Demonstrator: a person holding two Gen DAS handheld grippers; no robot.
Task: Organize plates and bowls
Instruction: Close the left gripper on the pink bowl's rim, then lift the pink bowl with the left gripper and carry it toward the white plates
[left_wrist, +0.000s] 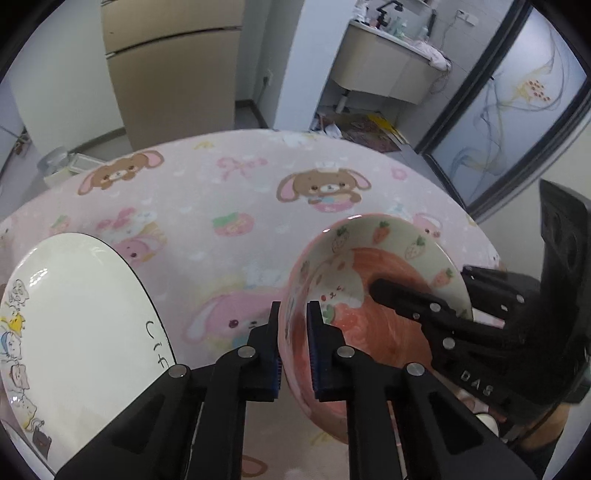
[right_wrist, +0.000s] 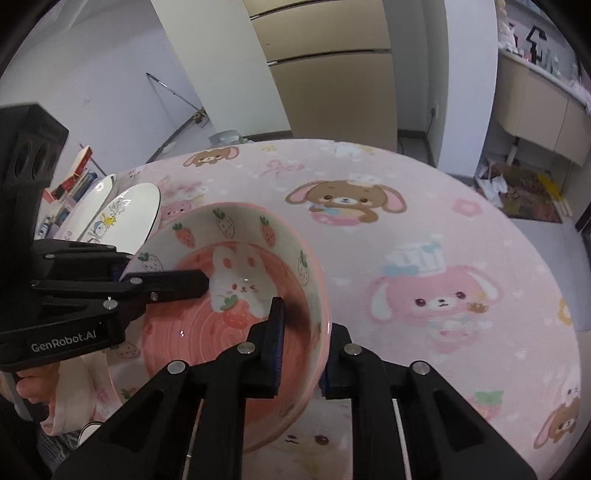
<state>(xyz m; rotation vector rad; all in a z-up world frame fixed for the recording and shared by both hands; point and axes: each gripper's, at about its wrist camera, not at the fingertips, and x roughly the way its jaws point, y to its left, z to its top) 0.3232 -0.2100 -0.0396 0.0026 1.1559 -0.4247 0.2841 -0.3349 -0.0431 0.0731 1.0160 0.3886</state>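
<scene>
A pink bowl (left_wrist: 373, 295) (right_wrist: 236, 295) with rabbit, carrot and strawberry pictures sits over the pink cartoon tablecloth (left_wrist: 221, 206) (right_wrist: 443, 229). My left gripper (left_wrist: 294, 343) (right_wrist: 162, 275) is shut on the bowl's left wall, one finger inside and one outside. On the opposite wall my right gripper (right_wrist: 306, 343) (left_wrist: 421, 280) is shut the same way. Whether the bowl touches the cloth I cannot tell. A white plate with cartoon drawings (left_wrist: 74, 325) (right_wrist: 129, 218) lies left of the bowl, and a second white plate (right_wrist: 92, 201) shows behind it.
The round table's far edge drops to the floor. Beyond it stand a tall beige cabinet (left_wrist: 173, 62) (right_wrist: 332, 74), a wall-hung sink unit (left_wrist: 388, 62) and a glass door (left_wrist: 517, 122). A hand (right_wrist: 33, 384) holds the left gripper's grip. Books (right_wrist: 74, 181) sit beyond the plates.
</scene>
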